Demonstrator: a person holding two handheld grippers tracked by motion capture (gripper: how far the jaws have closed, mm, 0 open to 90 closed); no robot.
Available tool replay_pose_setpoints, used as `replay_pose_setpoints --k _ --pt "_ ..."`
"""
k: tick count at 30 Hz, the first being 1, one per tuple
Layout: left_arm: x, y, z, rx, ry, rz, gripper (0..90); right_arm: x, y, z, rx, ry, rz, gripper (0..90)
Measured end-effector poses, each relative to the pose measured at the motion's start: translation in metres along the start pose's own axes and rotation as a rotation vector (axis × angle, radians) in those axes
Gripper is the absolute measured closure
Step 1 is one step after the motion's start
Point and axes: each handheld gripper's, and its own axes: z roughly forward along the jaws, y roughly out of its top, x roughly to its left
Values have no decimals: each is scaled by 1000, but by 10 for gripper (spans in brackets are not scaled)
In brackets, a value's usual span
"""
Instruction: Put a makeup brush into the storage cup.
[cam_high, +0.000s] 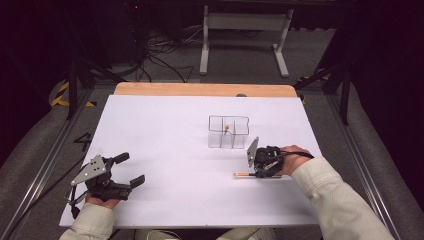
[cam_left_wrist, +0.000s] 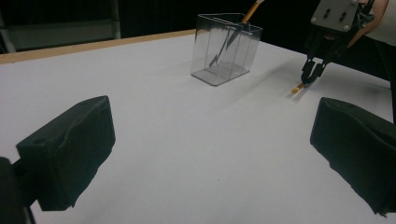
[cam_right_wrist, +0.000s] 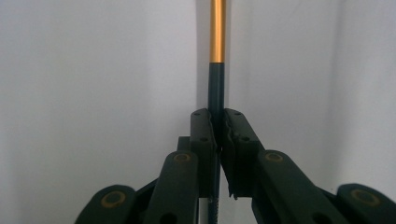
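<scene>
Right tongs (cam_high: 254, 174) clamp a pencil (cam_high: 243, 174) lying flat near the worktop's (cam_high: 165, 130) right edge; left tongs (cam_high: 131, 169) gape wide, holding nothing. Lifting may pivot the thin shaft, missing the clear holder (cam_high: 228, 132).

White table (cam_high: 165, 130) bearing clear holder (cam_high: 228, 133) and pencil (cam_high: 243, 174)

Bench (cam_high: 165, 125) sheet evenly lit from overhead, bright white; surroundings fall off to near black. Soft short shadows under holder (cam_left_wrist: 226, 49) and pencil (cam_left_wrist: 297, 87). High view slightly soft. Left gripper view: near jaws blurred. Right gripper view dim, grey.
</scene>
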Motion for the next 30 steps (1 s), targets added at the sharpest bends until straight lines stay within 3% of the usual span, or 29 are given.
replay_pose_setpoints --k 9,30 --pt "0 0 1 6 -1 1 6 6 -4 -20 -102 -40 3 833" --pt "0 0 1 -5 -2 2 5 16 -5 -54 -257 -120 9 833"
